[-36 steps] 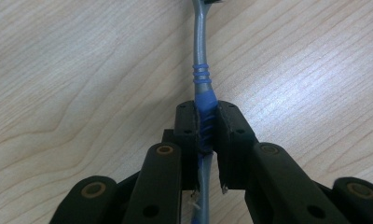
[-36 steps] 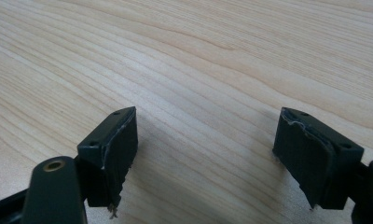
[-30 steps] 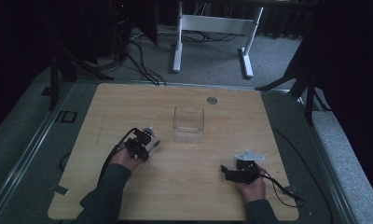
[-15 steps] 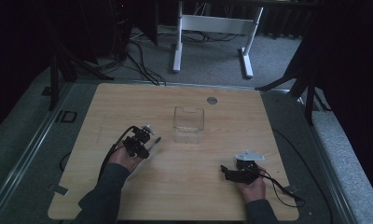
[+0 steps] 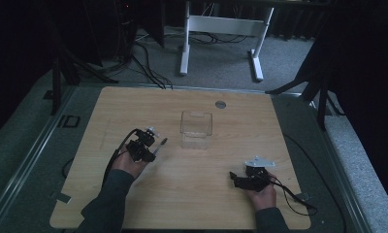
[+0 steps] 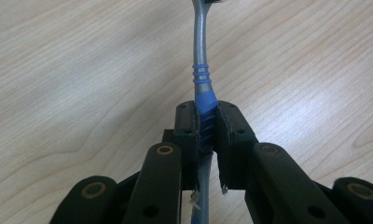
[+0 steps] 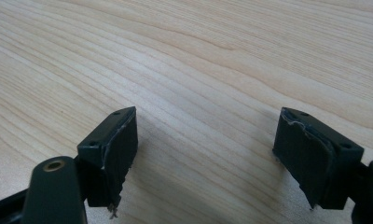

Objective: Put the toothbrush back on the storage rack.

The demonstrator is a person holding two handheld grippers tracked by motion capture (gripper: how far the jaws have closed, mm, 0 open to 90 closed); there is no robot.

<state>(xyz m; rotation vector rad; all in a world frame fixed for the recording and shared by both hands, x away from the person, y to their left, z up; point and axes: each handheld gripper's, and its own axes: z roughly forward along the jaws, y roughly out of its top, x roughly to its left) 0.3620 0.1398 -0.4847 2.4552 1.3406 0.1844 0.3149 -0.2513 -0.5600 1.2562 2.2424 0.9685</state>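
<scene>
Left gripper [image 6: 205, 135] clamped on a grey, blue-gripped toothbrush [image 6: 201, 70]; right gripper [image 7: 205, 154] spread wide over bare wood.
The toothbrush sits left of the table's [image 5: 279, 131] middle, pointing at a clear plastic box [image 5: 196, 125]; the left hand has edged slightly nearer the table's front edge than before.
</scene>
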